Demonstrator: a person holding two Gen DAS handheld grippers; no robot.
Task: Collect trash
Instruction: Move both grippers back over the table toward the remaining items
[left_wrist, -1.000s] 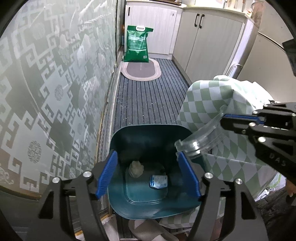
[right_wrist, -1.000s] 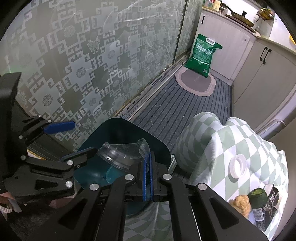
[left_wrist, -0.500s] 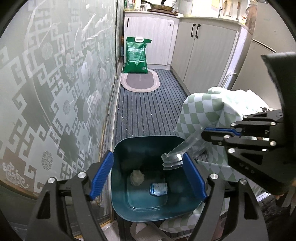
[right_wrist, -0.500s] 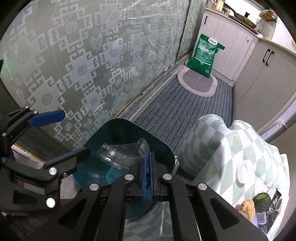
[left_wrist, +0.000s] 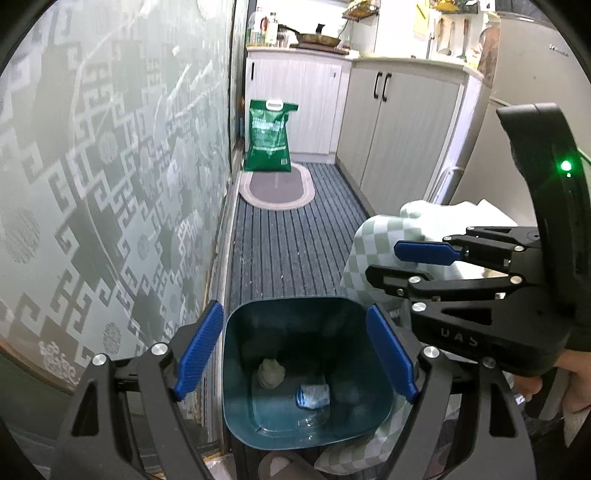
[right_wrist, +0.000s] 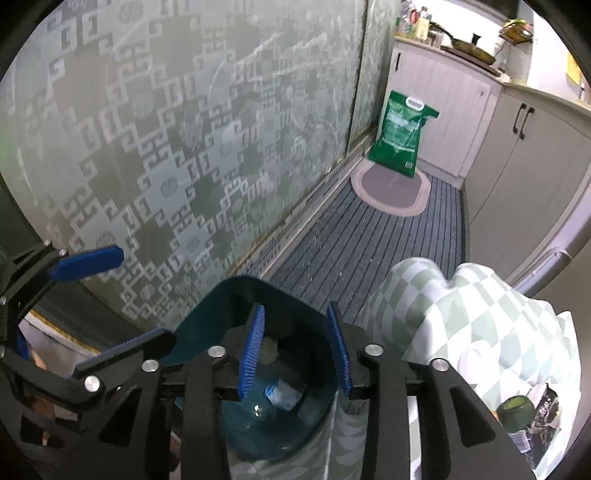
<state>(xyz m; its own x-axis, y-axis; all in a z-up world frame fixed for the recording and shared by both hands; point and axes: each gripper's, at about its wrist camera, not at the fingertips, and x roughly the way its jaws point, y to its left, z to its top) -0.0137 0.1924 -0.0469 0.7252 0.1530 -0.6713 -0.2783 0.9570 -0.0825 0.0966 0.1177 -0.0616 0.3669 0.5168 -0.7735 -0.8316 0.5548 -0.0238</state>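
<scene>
A dark teal trash bin (left_wrist: 236, 373) stands on the floor by the table corner; it also shows in the right wrist view (right_wrist: 207, 325). Inside lie a crumpled paper ball (left_wrist: 270, 373), a blue-white wrapper (left_wrist: 313, 396) and a clear plastic lid (left_wrist: 310, 419). My left gripper (left_wrist: 295, 354) is open and empty, its jaws spread above the bin's sides. My right gripper (right_wrist: 293, 354) is open and empty just over the bin's opening; it also shows in the left wrist view (left_wrist: 399, 264). On the table sit a green round fruit (right_wrist: 515, 408) and a dark wrapper (right_wrist: 546, 411).
A table with a green-checked cloth (right_wrist: 476, 306) stands right of the bin. A patterned glass door (left_wrist: 110, 166) runs along the left. A green bag (left_wrist: 269, 136) and an oval mat (left_wrist: 277, 188) lie at the far end by white cabinets (left_wrist: 402, 122).
My right gripper has opened and let go of the clear plastic lid, which now lies in the bin. Both grippers have risen a little above the bin.
</scene>
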